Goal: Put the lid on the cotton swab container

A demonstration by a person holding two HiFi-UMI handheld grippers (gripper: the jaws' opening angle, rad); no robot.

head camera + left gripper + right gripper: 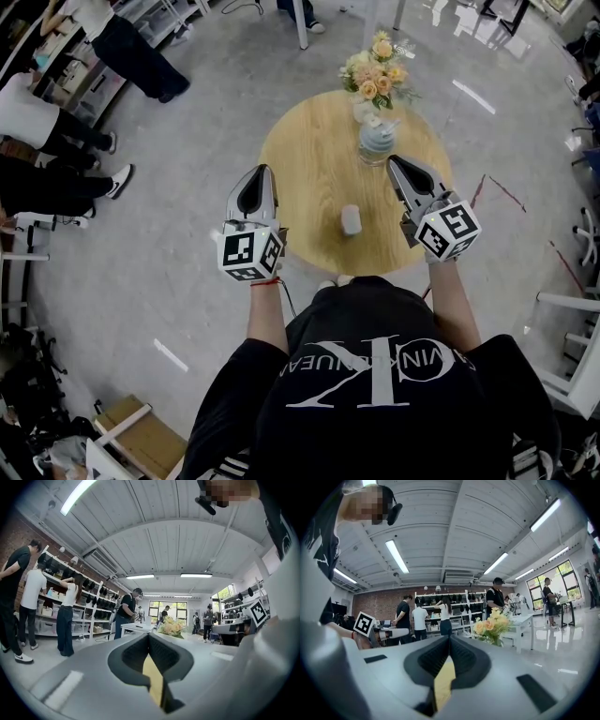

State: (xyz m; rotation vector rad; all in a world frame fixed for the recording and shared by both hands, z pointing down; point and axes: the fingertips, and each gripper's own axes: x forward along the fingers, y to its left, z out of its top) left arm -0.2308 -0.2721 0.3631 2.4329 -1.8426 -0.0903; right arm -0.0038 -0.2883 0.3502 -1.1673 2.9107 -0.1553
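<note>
A small whitish cotton swab container [351,220] stands upright on the round wooden table [305,159], near its front edge. I cannot tell whether a lid sits on it. My left gripper [262,172] is held above the table's left edge, shut with nothing between its fingers. My right gripper [395,162] hovers over the table's right side, also shut and empty. The container lies between the two grippers, apart from both. In the left gripper view the jaws [149,637] meet and point level across the room; the right gripper view shows its jaws [450,639] closed likewise.
A glass vase [376,142] with a bouquet of flowers [377,73] stands at the table's far side, just beyond the right gripper. Several people [56,141] stand by shelves at the left. A white chair [577,356] is at the right, cardboard boxes [141,441] at the lower left.
</note>
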